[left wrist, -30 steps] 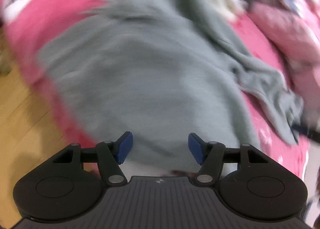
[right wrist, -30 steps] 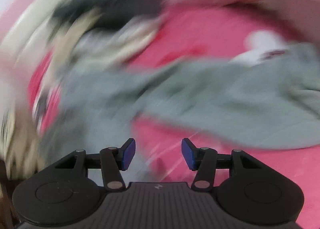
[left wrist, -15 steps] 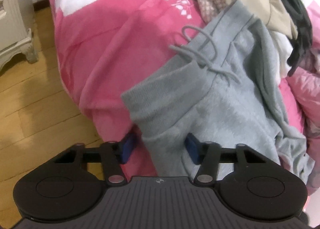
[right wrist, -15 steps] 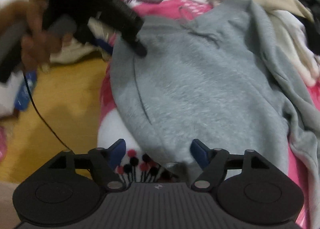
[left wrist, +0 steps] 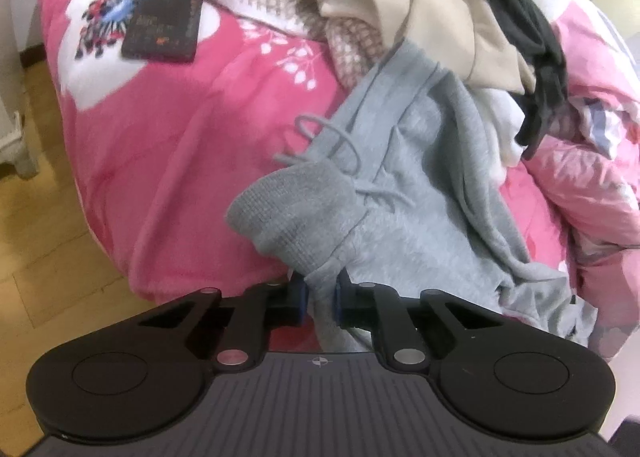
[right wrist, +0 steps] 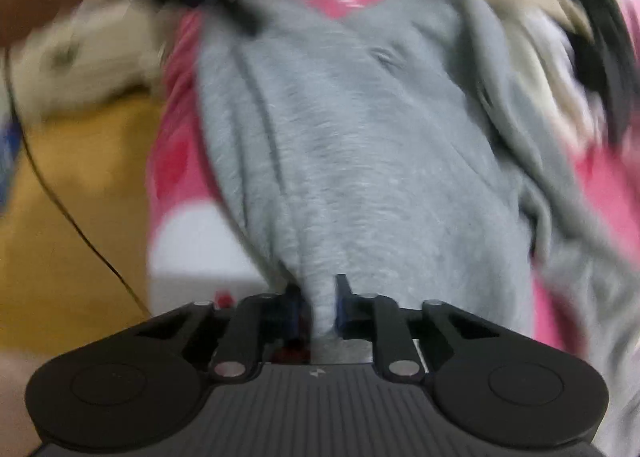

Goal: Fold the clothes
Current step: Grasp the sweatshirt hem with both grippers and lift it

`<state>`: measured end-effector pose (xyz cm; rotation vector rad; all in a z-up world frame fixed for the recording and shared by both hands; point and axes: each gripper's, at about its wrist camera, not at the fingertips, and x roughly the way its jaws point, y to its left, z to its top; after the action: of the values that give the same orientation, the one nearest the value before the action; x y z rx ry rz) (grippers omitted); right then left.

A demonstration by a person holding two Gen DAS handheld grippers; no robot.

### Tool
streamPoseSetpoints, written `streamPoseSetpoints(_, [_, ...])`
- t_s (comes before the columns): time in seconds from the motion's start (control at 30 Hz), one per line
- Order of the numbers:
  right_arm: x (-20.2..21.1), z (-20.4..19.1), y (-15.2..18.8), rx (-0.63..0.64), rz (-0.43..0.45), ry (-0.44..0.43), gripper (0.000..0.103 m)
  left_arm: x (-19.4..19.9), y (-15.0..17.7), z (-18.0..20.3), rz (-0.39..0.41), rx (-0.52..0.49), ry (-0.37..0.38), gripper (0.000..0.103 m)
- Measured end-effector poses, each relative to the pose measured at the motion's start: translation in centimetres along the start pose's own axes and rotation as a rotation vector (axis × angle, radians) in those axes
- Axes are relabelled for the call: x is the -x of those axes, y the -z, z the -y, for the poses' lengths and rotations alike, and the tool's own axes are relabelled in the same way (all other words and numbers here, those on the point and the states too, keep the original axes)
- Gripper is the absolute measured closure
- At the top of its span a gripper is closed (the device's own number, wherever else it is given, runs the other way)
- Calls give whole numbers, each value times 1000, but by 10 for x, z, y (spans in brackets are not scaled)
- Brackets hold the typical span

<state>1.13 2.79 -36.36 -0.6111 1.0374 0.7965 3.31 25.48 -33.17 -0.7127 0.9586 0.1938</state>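
Grey sweatpants lie on the pink bed, pinched at the near edge by left gripper and right gripper, whose jaws have just closed. Best lift both together, keeping cloth taut.

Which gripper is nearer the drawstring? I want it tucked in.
Left. The left gripper pinches the grey pants' waistband just below the drawstring; the right gripper grips their fabric elsewhere.
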Motion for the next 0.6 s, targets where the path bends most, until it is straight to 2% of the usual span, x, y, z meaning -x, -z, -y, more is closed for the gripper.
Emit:
streamPoseSetpoints(0.1, [23,17,-19,-183,-9,-113,92,8,-15,-7,2,-22,9,93])
streamPoseSetpoints(0.2, [25,5,-30,-180,-10,-161,92,9,-27,-18,-2,-42,11,93])
streamPoseSetpoints(0.27, [2,0,-30,-181,-57,-164,91,-3,-28,-28,-46,-39,4,93])
streamPoseSetpoints(0.37, [-24,8,-27,-215,-126,-187,85,-24,-21,-44,-117,-13,7,91])
streamPoseSetpoints(0.43, [-17,24,-30,-231,-119,-230,81,-23,-16,-46,-110,-26,24,89])
streamPoseSetpoints(0.53, [19,61,-38,-270,-51,-345,61,-20,-12,-46,-117,-28,41,85])
streamPoseSetpoints(0.6, [41,89,-47,-294,44,-382,42,-19,-11,-48,-129,-17,49,81])
